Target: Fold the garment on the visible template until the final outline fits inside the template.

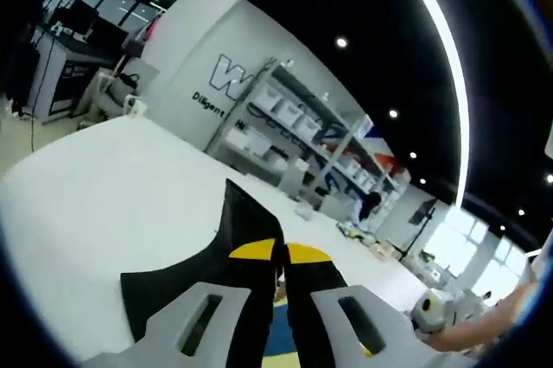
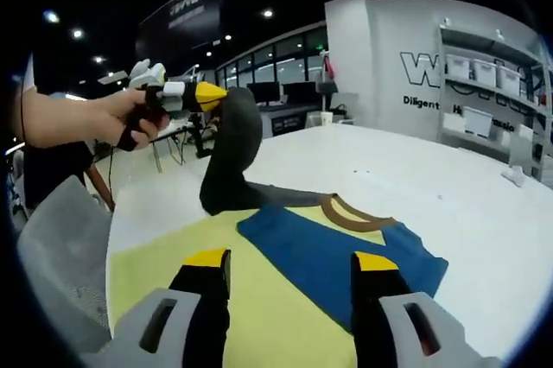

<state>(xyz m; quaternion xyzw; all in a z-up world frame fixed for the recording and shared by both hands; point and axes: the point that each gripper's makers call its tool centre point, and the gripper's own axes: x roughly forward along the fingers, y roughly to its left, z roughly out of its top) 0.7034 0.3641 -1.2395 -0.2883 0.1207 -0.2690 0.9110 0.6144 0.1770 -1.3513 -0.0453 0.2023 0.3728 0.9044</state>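
Left claw (image 2: 216,94) pinched shut on the black sleeve (image 2: 232,156), lifted toward 11 o'clock. Right claw (image 2: 292,257) wide open over the blue and yellow garment (image 2: 328,256) on the white counter (image 2: 415,169).

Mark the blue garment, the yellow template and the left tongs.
blue garment (image 2: 333,251), right gripper view, middle of the flat body.
yellow template (image 2: 259,299), right gripper view, bare area between the jaws.
left tongs (image 2: 216,94), right gripper view, yellow tips pinching the dark lifted cloth.
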